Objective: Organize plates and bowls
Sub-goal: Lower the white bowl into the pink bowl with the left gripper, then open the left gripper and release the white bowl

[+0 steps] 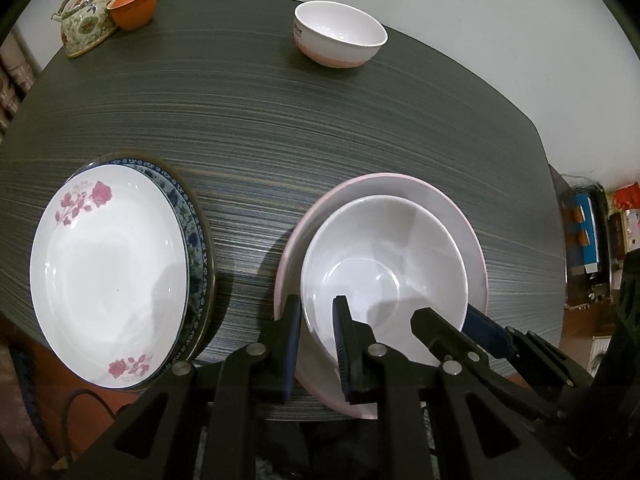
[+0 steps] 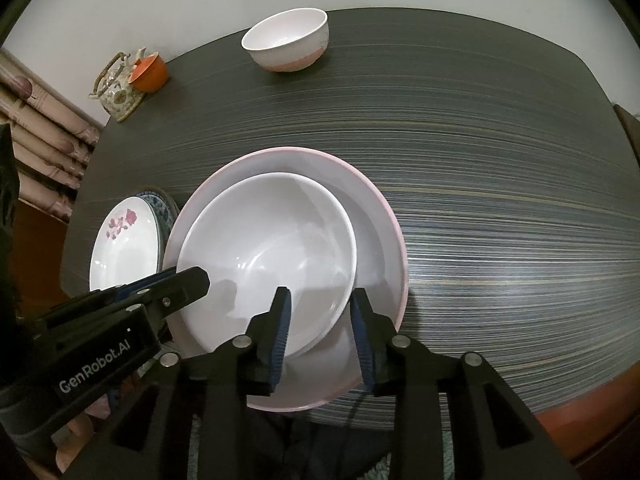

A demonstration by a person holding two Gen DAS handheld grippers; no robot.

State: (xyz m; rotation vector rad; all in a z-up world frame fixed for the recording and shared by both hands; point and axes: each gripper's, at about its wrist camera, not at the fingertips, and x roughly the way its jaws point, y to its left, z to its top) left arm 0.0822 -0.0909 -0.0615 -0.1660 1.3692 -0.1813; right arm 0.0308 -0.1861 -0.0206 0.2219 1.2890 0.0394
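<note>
A white bowl point(image 1: 384, 268) point(image 2: 268, 252) sits inside a larger pink-rimmed bowl point(image 1: 452, 212) point(image 2: 376, 232) at the table's near edge. My left gripper point(image 1: 316, 316) straddles the white bowl's near-left rim, one finger outside and one inside; the jaws are parted and whether they press the rim is unclear. My right gripper point(image 2: 322, 312) straddles its near-right rim the same way, and also shows in the left wrist view point(image 1: 452, 328). A rose-patterned plate point(image 1: 108, 276) point(image 2: 124, 244) lies on a blue-patterned plate point(image 1: 192, 216) to the left. A small pink-based bowl point(image 1: 340, 36) point(image 2: 286, 40) stands far back.
A floral teapot point(image 1: 84, 20) point(image 2: 116, 92) and an orange cup point(image 1: 134, 4) point(image 2: 150, 72) stand at the far left corner of the dark striped table point(image 1: 280, 120) point(image 2: 500, 200). A wall runs behind the table. Cluttered shelves point(image 1: 588, 232) are at the right.
</note>
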